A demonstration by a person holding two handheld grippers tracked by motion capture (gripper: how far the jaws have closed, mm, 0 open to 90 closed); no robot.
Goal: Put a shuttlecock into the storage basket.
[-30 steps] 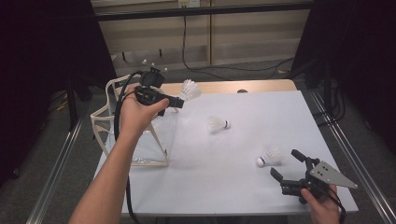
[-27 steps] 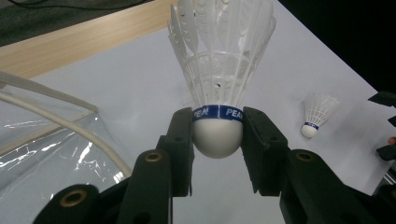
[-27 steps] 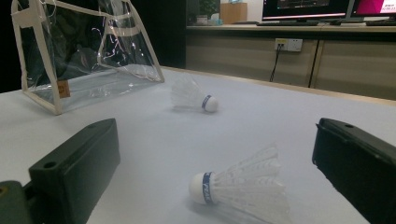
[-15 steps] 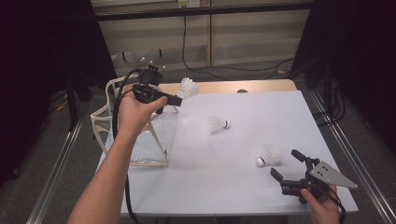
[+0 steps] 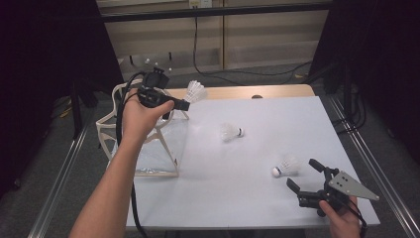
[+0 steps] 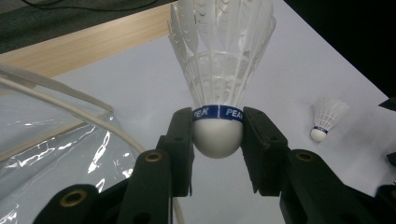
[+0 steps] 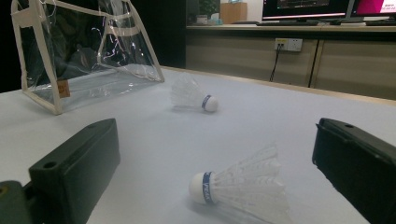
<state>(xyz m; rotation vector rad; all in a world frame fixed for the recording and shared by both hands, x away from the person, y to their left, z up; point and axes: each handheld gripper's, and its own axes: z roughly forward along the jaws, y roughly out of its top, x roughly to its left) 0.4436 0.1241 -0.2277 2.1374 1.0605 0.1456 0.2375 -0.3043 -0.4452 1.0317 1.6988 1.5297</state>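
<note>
My left gripper is shut on a white shuttlecock, held in the air over the far left of the table beside a clear bag. In the left gripper view the black jaws clamp its round cork just under the blue band, feathers pointing away. My right gripper rests open near the front right corner. A second shuttlecock lies just beyond its jaws; in the right gripper view this shuttlecock lies between the two wide-apart jaws, untouched. A third shuttlecock lies mid-table.
The clear bag has cream edging and stands open at the table's left side. The white tabletop ends in a wooden strip at the far edge. Metal rails run along the floor on both sides.
</note>
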